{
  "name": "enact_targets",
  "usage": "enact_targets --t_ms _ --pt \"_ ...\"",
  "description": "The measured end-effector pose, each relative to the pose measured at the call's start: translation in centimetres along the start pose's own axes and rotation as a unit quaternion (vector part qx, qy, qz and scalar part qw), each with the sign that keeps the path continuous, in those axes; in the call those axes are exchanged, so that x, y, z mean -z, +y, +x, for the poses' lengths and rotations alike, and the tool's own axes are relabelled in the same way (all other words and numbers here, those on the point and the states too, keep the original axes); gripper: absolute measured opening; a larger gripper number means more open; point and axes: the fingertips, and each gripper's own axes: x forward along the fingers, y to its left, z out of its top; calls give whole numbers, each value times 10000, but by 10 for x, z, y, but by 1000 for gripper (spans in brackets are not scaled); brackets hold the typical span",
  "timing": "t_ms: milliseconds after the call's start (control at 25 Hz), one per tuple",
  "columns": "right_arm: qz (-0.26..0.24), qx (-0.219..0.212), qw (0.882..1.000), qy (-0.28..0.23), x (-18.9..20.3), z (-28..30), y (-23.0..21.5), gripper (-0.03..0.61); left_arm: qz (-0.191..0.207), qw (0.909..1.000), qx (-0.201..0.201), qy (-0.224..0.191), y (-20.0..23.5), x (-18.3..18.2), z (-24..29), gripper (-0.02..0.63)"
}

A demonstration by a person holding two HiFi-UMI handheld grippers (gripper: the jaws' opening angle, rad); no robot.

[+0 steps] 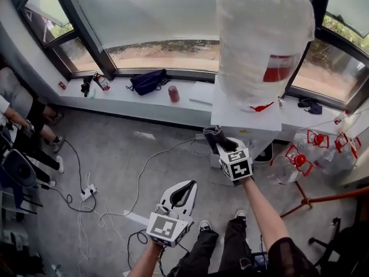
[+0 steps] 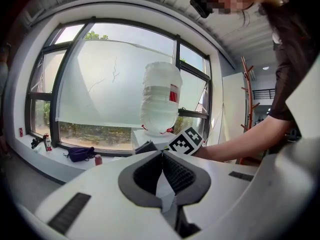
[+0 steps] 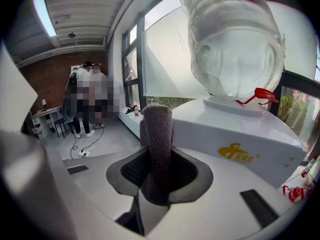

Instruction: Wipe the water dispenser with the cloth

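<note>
The white water dispenser (image 1: 245, 111) stands by the window with a big clear water bottle (image 1: 262, 36) upside down on top. My right gripper (image 1: 222, 140) is shut on a dark grey cloth (image 1: 214, 135), held at the dispenser's front left edge. In the right gripper view the cloth (image 3: 158, 144) stands up between the jaws, just left of the dispenser (image 3: 240, 139) top. My left gripper (image 1: 183, 190) hangs lower and to the left, shut and holding nothing. The left gripper view shows the dispenser (image 2: 150, 136) and bottle (image 2: 160, 101) ahead.
A window sill (image 1: 121, 94) carries a dark bag (image 1: 147, 81), a red can (image 1: 173, 93) and small items. Cables and a power strip (image 1: 87, 193) lie on the floor. Spare water bottles (image 1: 314, 152) sit at right by a red stand (image 1: 323, 199). People stand at left.
</note>
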Motion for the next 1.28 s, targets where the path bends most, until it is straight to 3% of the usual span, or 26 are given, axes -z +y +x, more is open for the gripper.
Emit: enact_targets --t_ms 720,920,1280 --pt "311 1320 9902 326 76 -85 -172 115 111 9967 807 -67 -73 -1 55 18" --pt "436 1457 9875 422 99 -105 -214 115 194 9962 804 286 -93 5 73 18" --pt "515 1466 9862 569 129 -118 -248 115 113 9955 934 102 -108 7 99 18"
